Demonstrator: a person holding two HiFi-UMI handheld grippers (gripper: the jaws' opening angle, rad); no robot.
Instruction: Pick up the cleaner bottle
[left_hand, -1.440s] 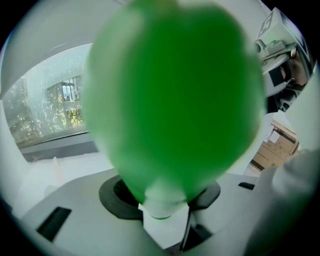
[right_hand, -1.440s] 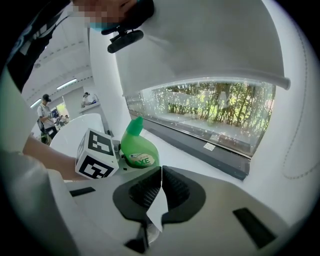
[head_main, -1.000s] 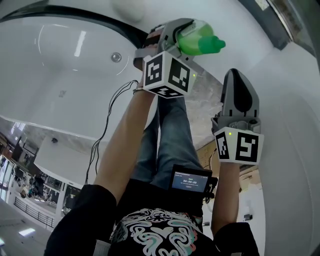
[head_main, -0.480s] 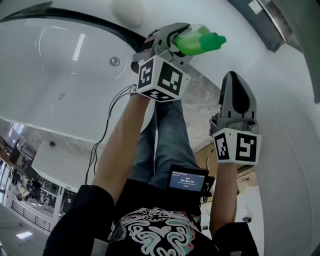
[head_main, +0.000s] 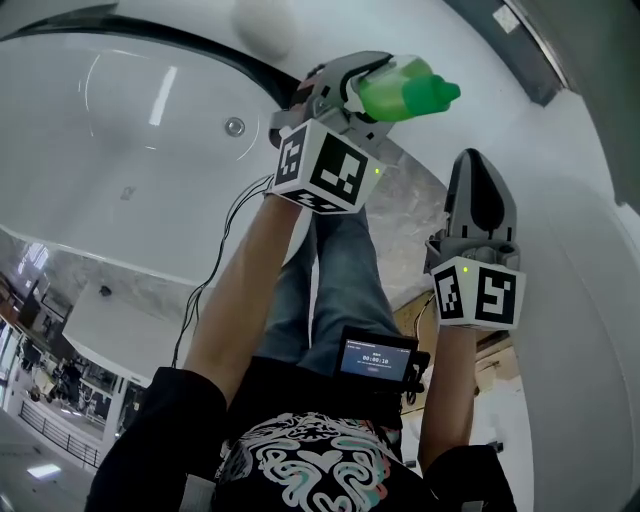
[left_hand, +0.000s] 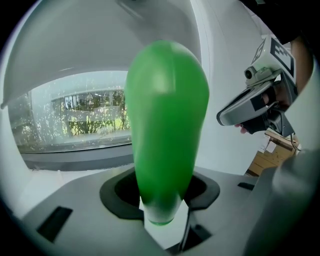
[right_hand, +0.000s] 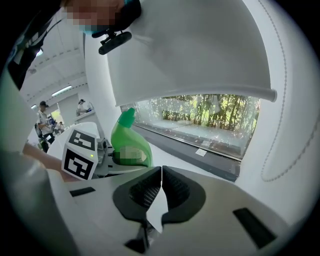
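White bathtub fills most of the head view, w/ a round overflow fitting on its inner wall. It sits the same as a sec ago. Right of it is a strip of grey marble-look surface, prob the floor, w/ the person's jeans over it, then more smooth white wall. The gripper views add a long window w/ greenery outside and a dark sill below. Far off there's an open hall w/ ceiling lights and a few people. Everything nearby is hard and glossy, prob slick if wet.

L gripper is what changed. Its marker cube looks a bit bigger and more tilted vs a sec ago, so I read it as lifted toward the camera w/ its load.

R gripper has barely shifted. Its jaws are together w/ nothing between them, and it's parked just right of the L one.

Cleaner bottle is green, and the L jaws are clamped on its body. The nozzle end points right, away from the tub. No surface is seen touching it, so it hangs in the air above the tub's edge.

Pick-up looks as good as done to me. The grip seems steady, so what's left is keeping it level and clear.
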